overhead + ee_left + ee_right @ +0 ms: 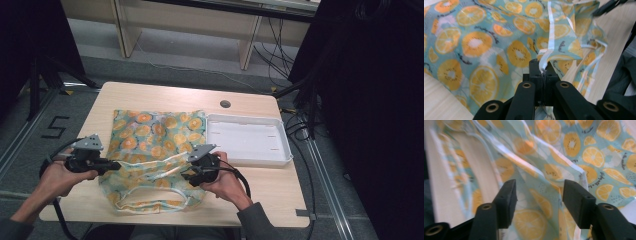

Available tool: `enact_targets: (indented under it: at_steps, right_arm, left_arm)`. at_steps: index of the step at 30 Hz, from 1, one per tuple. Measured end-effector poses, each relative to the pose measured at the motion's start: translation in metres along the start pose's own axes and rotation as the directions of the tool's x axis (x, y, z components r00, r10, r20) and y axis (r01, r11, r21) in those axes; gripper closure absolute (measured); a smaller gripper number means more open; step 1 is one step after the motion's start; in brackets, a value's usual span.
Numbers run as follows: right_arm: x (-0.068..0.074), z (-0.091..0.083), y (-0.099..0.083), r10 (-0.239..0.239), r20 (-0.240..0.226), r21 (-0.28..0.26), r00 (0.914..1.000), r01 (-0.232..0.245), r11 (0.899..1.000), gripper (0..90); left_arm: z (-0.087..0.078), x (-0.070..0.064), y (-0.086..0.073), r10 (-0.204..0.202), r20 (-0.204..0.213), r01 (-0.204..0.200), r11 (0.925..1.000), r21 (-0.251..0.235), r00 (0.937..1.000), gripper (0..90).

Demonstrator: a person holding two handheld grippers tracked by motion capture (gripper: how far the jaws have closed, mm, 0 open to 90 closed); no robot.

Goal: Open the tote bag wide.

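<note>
The orange-print cloth bag lies at the middle of the surface, long axis from 12 to 6 o'clock with handles toward 6, the left gripper clenched on its white-edged hem, the right gripper fingers released around a fold, so the handling seems just beginning.

A white tray sat at three o'clock on the wooden table, just beside the orange-print bag. A round grommet showed at twelve. Black cables trailed across the floor beyond.
</note>
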State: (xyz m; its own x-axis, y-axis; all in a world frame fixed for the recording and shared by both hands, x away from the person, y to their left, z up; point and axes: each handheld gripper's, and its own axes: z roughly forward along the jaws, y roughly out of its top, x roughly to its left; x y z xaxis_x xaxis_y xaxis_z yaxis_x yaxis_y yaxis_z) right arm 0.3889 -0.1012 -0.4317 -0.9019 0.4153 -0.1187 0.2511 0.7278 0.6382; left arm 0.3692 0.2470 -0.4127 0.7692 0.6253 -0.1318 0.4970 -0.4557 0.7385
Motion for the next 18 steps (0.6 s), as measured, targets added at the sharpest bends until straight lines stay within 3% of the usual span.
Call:
enact_targets:
  at_steps: [3,4,5,6,8,9,11,13,16,18]
  right_arm:
    - [-0.007,0.019,0.000,-0.004,0.012,0.059,0.9999,0.003,0.998,49.0]
    - [-0.010,0.027,-0.001,-0.033,0.003,0.077,0.9995,0.032,0.996,58.7]
    - [-0.008,0.031,-0.003,-0.017,-0.001,0.096,0.9998,0.017,0.995,67.5]
    - [-0.012,0.036,-0.003,-0.083,-0.010,0.114,0.9965,0.084,0.990,80.4]
    - [-0.012,0.038,-0.004,-0.051,-0.012,0.126,0.9986,0.053,0.991,89.9]
    - [-0.017,0.039,-0.002,-0.072,-0.022,0.111,0.9972,0.074,0.991,90.0]
    - [-0.021,0.037,-0.001,0.001,-0.034,0.085,0.9994,0.002,0.996,90.0]
    - [-0.028,0.037,0.001,0.014,-0.048,0.063,0.9988,-0.011,0.998,90.0]
    - [-0.033,0.037,0.000,0.047,-0.059,0.055,0.9971,-0.044,0.998,90.0]
    - [-0.034,0.037,0.000,0.050,-0.064,0.046,0.9967,-0.047,0.998,90.0]
  left_arm:
    - [0.004,0.013,0.010,-0.023,-0.007,0.023,0.9997,-0.012,0.9997,88.6]
    - [0.005,0.017,0.012,-0.034,-0.012,0.034,0.9991,-0.026,0.9993,88.6]
    - [0.009,0.025,0.014,-0.060,-0.020,0.059,0.9976,-0.037,0.9980,88.6]
    - [0.011,0.030,0.015,-0.074,-0.031,0.073,0.9965,-0.041,0.9968,88.6]
    - [0.018,0.045,0.013,-0.098,-0.069,0.096,0.9951,-0.020,0.9928,88.5]
    - [0.022,0.052,0.010,-0.093,-0.079,0.095,0.9954,0.013,0.9925,88.5]
    - [0.037,0.058,-0.001,-0.111,-0.128,0.119,0.9913,0.056,0.9856,86.8]
    - [0.046,0.059,-0.011,-0.111,-0.116,0.125,0.9843,0.124,0.9871,83.6]
    - [0.040,0.054,-0.013,-0.148,-0.118,0.162,0.9790,0.124,0.9819,64.7]
    - [0.027,0.044,-0.009,-0.120,-0.120,0.135,0.9816,0.134,0.9855,54.2]
